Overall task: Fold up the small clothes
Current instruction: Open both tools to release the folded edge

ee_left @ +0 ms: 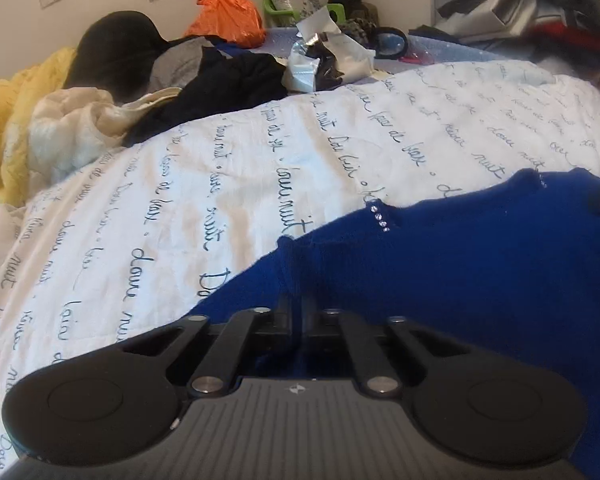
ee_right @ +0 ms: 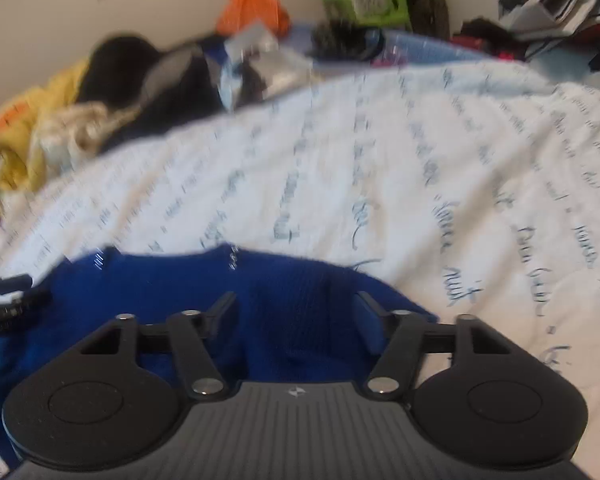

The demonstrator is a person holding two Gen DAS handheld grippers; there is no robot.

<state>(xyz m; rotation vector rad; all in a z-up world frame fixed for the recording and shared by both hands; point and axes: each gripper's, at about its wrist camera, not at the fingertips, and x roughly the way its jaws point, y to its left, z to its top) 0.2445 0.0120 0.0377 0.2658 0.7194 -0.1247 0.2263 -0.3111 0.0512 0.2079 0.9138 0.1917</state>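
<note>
A blue knit garment (ee_left: 480, 264) with small rhinestones lies on a white bedspread (ee_left: 228, 184) printed with script. My left gripper (ee_left: 298, 304) is shut on a fold of the blue garment at its near left edge. In the right wrist view the same blue garment (ee_right: 172, 292) lies under my right gripper (ee_right: 296, 308), whose jaws stand wide apart over the fabric, with cloth between them but not clamped. The left gripper's black parts (ee_right: 8, 300) show at the left edge of that view. The right view is blurred.
At the head of the bed lie a cream cloth (ee_left: 72, 128), yellow bedding (ee_left: 16, 112), dark clothes (ee_left: 220, 84), an orange bag (ee_left: 228, 16) and silver wrapping (ee_left: 324, 60). A heap of clothes (ee_left: 540, 4) sits at the far right.
</note>
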